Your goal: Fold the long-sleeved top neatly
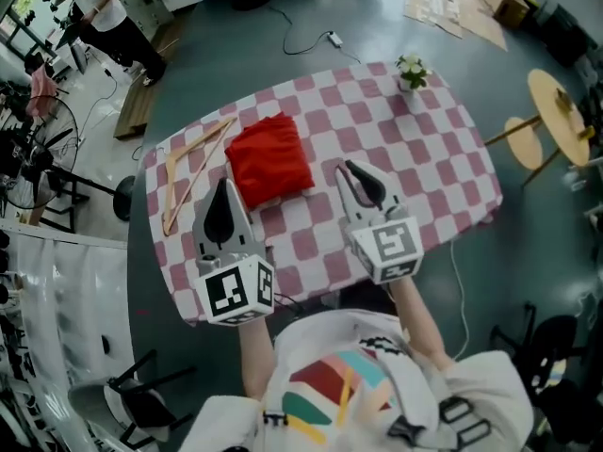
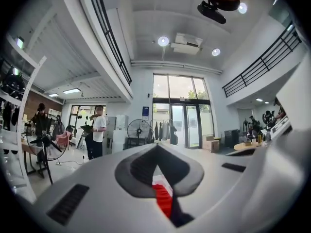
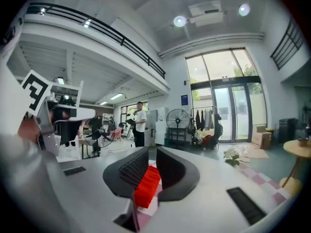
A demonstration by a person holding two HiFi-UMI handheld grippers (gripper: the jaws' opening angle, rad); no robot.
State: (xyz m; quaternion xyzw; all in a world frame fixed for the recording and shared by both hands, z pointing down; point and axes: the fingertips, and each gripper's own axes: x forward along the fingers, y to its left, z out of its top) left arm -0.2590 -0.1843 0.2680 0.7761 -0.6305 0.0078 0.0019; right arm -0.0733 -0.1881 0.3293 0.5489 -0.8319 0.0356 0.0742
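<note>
The red long-sleeved top (image 1: 268,161) lies folded into a compact rectangle on the red-and-white checked tablecloth (image 1: 429,163), left of the middle. Both grippers are raised off the table, near the front edge, and point level across the room. My left gripper (image 1: 224,196) hovers just in front of the top, jaws closed together and empty. My right gripper (image 1: 356,175) hovers to the top's right, its jaws a narrow gap apart with nothing between them. The top (image 2: 164,198) shows as a red sliver below the left gripper (image 2: 156,152), and the top (image 3: 146,186) shows far beyond the right gripper (image 3: 151,155).
A wooden hanger (image 1: 188,172) lies on the cloth left of the top. A small vase of flowers (image 1: 411,72) stands at the far right corner. A round wooden side table (image 1: 558,116) is off to the right, a cable (image 1: 311,40) on the floor behind, a person (image 1: 108,12) far left.
</note>
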